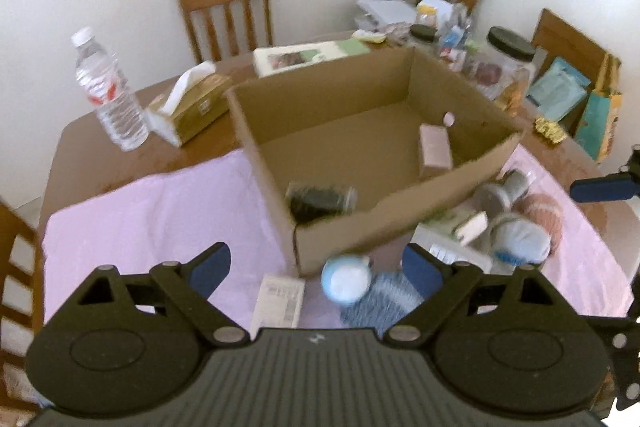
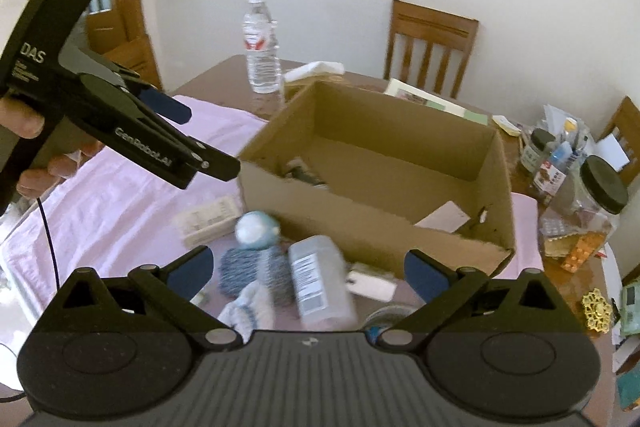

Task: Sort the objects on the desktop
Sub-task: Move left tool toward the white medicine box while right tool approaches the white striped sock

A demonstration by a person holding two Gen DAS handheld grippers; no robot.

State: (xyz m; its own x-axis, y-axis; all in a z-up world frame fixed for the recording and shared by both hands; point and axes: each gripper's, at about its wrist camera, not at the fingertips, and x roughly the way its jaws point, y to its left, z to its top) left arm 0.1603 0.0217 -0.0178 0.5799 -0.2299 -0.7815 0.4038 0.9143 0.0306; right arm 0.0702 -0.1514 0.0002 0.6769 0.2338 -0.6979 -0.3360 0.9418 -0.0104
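In front of the cardboard box, nearest the cameras, both tools hang with nothing held: the left gripper and the right gripper each stand with jaws spread wide and empty. Unsorted items lie on the pink cloth along the box's near wall: one blue-and-white ball, one grey bottle on its side, one white carton, one knitted blue cloth, further blurred pieces uncounted. Inside the box lie two items, one dark jar and one pink packet. Judgement: the step in hand is between placements; the next move calls for lowering one gripper over a loose item, likely ball or bottle, and closing. Beyond the box stand one water bottle and one tissue box on the bench; three chairs are seen behind.
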